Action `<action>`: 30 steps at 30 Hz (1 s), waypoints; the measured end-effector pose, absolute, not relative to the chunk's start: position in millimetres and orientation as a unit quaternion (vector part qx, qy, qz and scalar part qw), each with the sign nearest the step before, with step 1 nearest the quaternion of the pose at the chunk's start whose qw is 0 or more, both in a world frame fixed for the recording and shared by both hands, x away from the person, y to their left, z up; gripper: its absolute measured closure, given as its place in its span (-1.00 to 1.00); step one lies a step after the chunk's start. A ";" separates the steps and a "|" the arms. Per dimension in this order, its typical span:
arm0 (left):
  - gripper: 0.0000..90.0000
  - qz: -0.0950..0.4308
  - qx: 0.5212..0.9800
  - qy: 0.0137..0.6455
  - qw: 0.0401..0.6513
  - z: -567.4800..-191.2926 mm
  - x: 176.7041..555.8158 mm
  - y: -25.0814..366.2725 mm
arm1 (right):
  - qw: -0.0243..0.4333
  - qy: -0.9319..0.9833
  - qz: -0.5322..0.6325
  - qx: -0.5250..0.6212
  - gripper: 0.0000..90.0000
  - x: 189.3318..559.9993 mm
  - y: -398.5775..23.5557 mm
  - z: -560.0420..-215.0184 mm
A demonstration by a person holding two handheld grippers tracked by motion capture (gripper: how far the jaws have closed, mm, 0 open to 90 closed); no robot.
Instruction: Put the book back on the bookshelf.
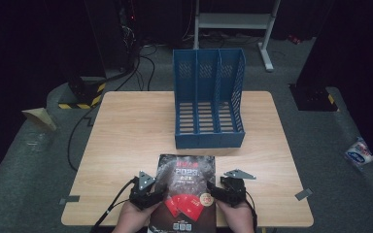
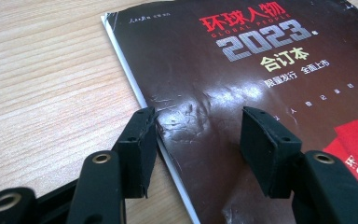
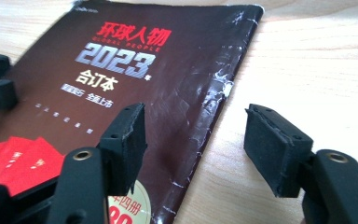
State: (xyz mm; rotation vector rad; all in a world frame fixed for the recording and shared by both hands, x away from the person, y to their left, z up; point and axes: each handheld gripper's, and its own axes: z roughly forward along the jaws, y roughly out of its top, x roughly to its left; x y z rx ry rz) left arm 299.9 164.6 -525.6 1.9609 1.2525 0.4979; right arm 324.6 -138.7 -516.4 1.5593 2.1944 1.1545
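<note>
While the dark magazine (image 1: 187, 187) lies flat at the near edge of the wooden table (image 1: 126, 141), just in front of the blue file rack (image 1: 208, 97), the person brings a gripper to each of its long sides. The left gripper (image 2: 198, 140) straddles the left edge, jaws parted, pads not pressing. The right gripper (image 3: 193, 140) straddles the creased right edge the same way, jaws apart, gripping nothing.
</note>
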 end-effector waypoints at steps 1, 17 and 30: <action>0.09 0.193 0.764 0.491 0.372 -525.4 299.8 164.8 | 0.109 0.751 0.383 0.527 -0.14 325.9 -135.9 -518.4; 0.22 0.196 0.754 0.503 0.374 -525.5 299.3 167.2 | 0.032 0.692 0.479 0.538 0.30 324.5 -149.9 -516.1; 0.23 0.195 0.753 0.504 0.376 -525.8 299.5 168.0 | -0.019 0.646 0.531 0.548 0.62 321.5 -162.5 -515.6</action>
